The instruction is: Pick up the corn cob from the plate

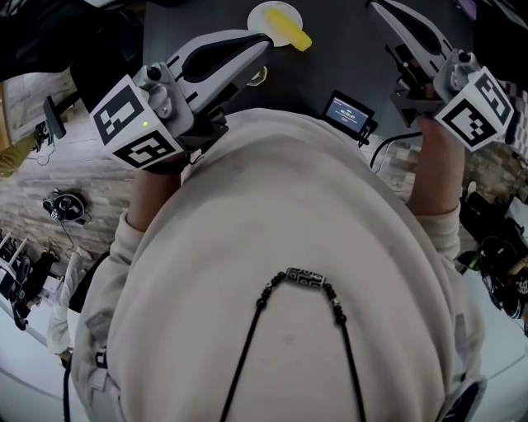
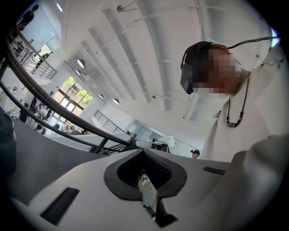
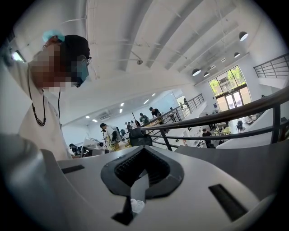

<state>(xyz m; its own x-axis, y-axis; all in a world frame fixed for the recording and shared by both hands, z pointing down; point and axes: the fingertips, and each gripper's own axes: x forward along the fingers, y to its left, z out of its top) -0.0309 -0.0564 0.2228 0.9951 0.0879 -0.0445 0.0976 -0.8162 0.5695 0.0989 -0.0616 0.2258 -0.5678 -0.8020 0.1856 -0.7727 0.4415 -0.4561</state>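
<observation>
Head view: the corn cob (image 1: 290, 31) lies on a pale plate (image 1: 262, 16) at the far side of a dark table (image 1: 346, 58), one end past the plate's rim. Nothing touches it. The left gripper (image 1: 262, 43) reaches toward the plate, its tip just beside the rim but apart from the cob. The right gripper (image 1: 376, 7) stands well off to the right, over the table. A small screen (image 1: 347, 110) sits on the near edge, between the two grippers. The person's pale sweatshirt (image 1: 280, 247) with a beaded necklace (image 1: 304, 278) fills the lower frame.

Left gripper view: the left gripper (image 2: 145, 173) has its jaws pressed together, with nothing between the pads. Beyond them are a ceiling (image 2: 135, 54) and a dark railing (image 2: 54, 108). Neither cob nor plate shows here.

Right gripper view: the right gripper (image 3: 142, 173) has its jaws likewise pressed together and empty. A railing (image 3: 216, 119) and distant people (image 3: 108, 135) lie beyond. The cob is out of this frame.
</observation>
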